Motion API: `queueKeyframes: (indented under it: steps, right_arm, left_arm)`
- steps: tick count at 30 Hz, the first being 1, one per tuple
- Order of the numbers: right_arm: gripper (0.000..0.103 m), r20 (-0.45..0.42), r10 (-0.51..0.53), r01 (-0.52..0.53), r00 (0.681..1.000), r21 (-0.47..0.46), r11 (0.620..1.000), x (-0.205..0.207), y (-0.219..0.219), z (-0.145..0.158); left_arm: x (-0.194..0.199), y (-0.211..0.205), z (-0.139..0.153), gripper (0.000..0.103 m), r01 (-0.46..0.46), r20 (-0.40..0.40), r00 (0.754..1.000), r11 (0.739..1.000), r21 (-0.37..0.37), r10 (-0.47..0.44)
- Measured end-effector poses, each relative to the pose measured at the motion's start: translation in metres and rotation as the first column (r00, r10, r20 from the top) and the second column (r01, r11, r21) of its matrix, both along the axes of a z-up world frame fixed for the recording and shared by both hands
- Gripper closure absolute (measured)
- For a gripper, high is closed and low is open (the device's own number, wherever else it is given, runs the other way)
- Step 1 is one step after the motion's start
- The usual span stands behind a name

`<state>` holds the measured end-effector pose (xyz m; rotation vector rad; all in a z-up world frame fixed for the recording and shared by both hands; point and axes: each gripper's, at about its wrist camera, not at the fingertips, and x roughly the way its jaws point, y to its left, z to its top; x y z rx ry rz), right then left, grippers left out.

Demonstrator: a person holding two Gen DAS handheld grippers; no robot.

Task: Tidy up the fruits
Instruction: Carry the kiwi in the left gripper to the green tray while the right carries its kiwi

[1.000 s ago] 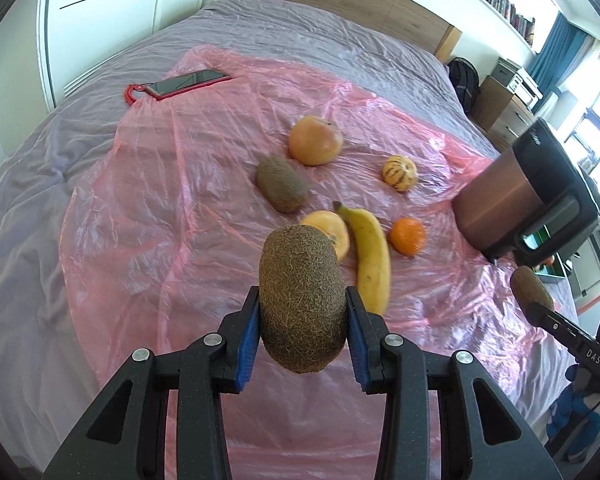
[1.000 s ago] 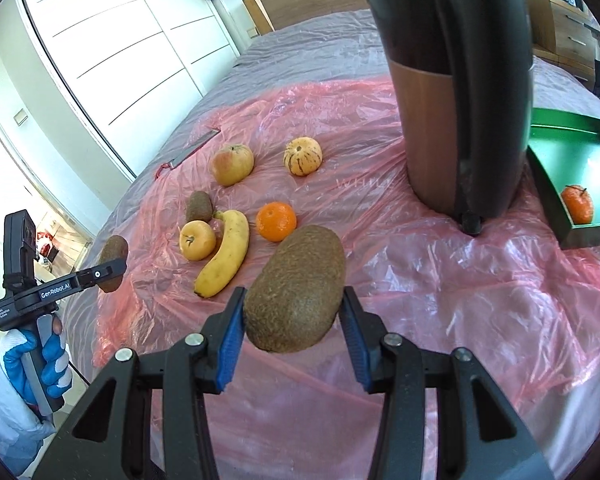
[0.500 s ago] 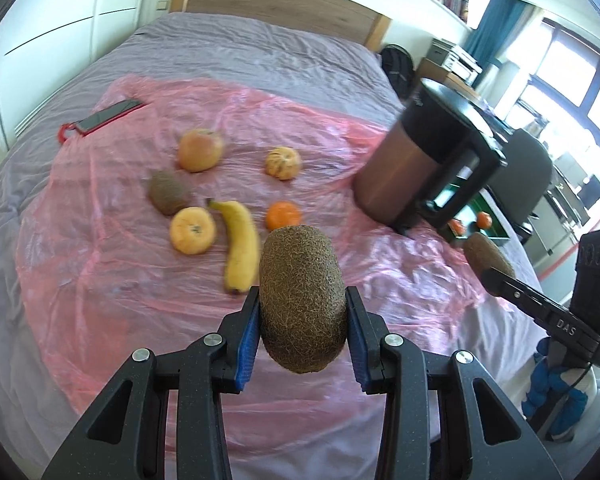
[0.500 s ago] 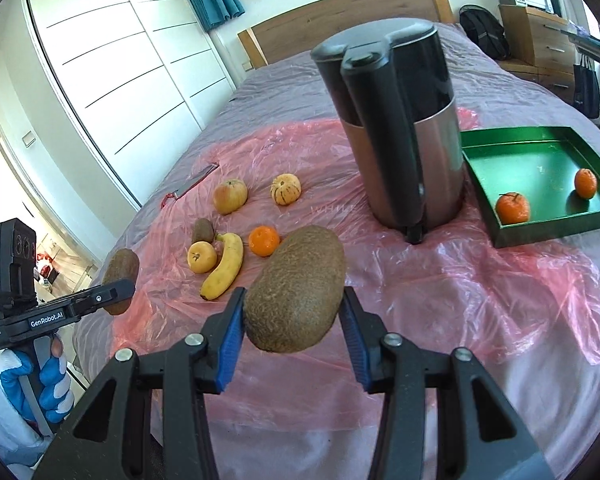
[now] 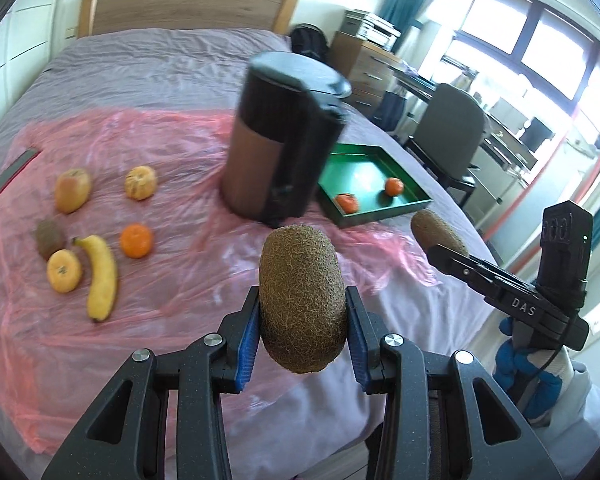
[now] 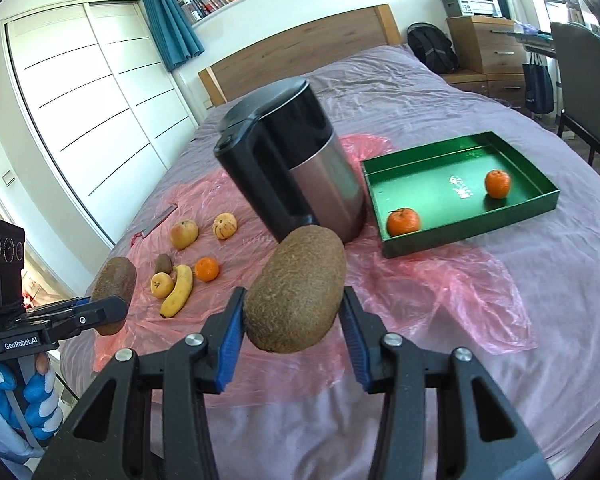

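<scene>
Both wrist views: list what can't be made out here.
- Left wrist view: the small kiwi and apple are motion-blurred, so surface detail is lost.
- Left wrist view: the kettle hides the green tray's near-left corner.
- Right wrist view: the white marking in the tray is too small to read.

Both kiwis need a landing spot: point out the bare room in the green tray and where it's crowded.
Green tray: floor bare between the two oranges and along the back wall. Pink sheet in front of the tray is bare too. Crowded: the fruit cluster around the banana, left of the kettle.
</scene>
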<state>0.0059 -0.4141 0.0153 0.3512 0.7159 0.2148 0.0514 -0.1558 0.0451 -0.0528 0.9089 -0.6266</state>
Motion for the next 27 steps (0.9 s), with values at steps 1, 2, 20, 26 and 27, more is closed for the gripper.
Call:
queueKeyframes:
  steps: [1, 2, 20, 26, 27]
  right_arm:
    - [0.085, 0.002, -0.013, 0.013, 1.0, -0.003, 1.0, -0.003, -0.009, 0.001]
    - [0.085, 0.003, -0.025, 0.025, 1.0, -0.005, 1.0, -0.004, -0.017, 0.001]
    - [0.085, 0.007, -0.172, 0.172, 0.985, -0.021, 0.985, 0.032, -0.138, -0.014]
    - [0.085, -0.008, -0.18, 0.18, 0.984, -0.025, 0.983, 0.074, -0.165, -0.034]
    - [0.085, -0.012, -0.178, 0.177, 0.984, -0.024, 0.984, 0.081, -0.169, -0.038]
  left_arm:
    - [0.0, -0.01, 0.002, 0.069, 0.019, 0.0, 1.0, 1.0, -0.001, -0.019]
    - [0.0, -0.02, 0.003, 0.069, 0.037, 0.0, 0.999, 0.999, -0.002, -0.037]
    - [0.055, -0.179, -0.001, 0.069, 0.196, -0.037, 0.98, 0.98, 0.005, -0.196]
    - [0.093, -0.218, -0.019, 0.069, 0.196, -0.049, 0.98, 0.98, 0.029, -0.194]
    - [0.1, -0.225, -0.023, 0.069, 0.192, -0.046, 0.981, 0.981, 0.039, -0.191]
